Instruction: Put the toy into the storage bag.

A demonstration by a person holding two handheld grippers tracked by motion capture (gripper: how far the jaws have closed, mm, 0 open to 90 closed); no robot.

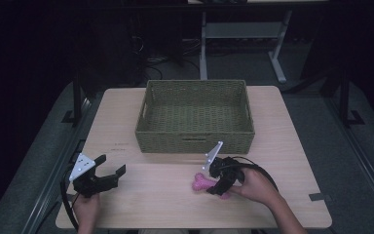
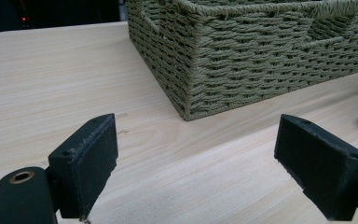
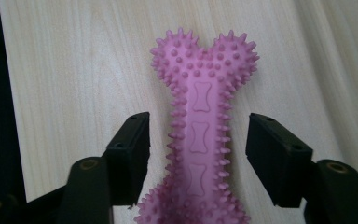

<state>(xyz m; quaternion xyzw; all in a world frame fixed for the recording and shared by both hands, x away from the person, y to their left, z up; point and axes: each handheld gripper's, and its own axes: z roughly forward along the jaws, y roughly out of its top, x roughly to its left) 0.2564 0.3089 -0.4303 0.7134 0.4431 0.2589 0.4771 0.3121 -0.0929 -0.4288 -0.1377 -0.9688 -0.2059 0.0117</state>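
Note:
A pink spiky rubber bone [image 1: 202,183] lies flat on the wooden table [image 1: 151,204] in front of the basket. My right gripper [image 1: 213,181] straddles its shaft. In the right gripper view the bone [image 3: 200,116] runs up between the two jaws of my right gripper [image 3: 199,128], with a small gap to each pad [image 3: 133,140], so it stands open around the bone. At the table's front left, my left gripper [image 1: 112,164] is open with nothing in it. In the left gripper view, my left gripper [image 2: 196,140] has bare table between its jaws.
A green woven basket [image 1: 195,141] stands at the middle back of the table, and its corner [image 2: 261,56] is close ahead in the left gripper view. It looks empty. Cables trail from both grippers near the table's front edge.

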